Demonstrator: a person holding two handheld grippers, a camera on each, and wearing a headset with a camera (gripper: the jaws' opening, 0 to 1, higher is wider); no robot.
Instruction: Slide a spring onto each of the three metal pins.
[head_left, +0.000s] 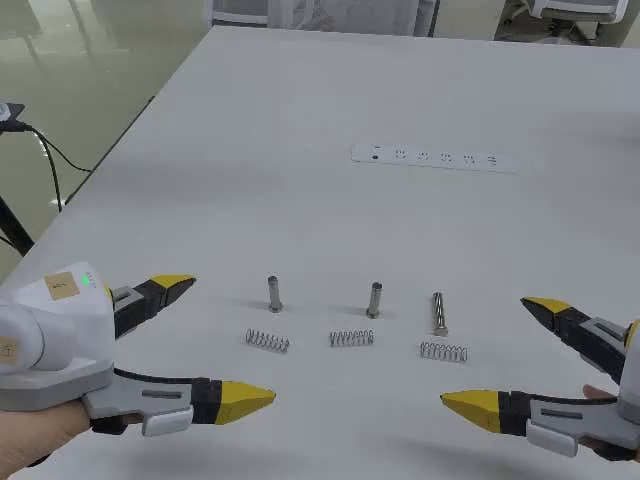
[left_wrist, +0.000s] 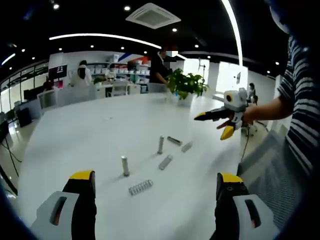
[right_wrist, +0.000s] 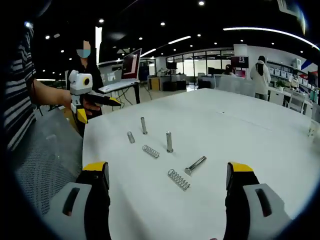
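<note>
Three metal pins stand in a row on the white table: the left pin and middle pin are upright, while the right pin lies on its side. One spring lies just in front of each: left spring, middle spring, right spring. My left gripper hovers open to the left of the row. To the right of it, my right gripper is open too. Neither holds or touches anything.
A white power strip lies farther back on the table. The table's left edge runs diagonally, with floor and a black cable beyond. People and office desks show in the background of the gripper views.
</note>
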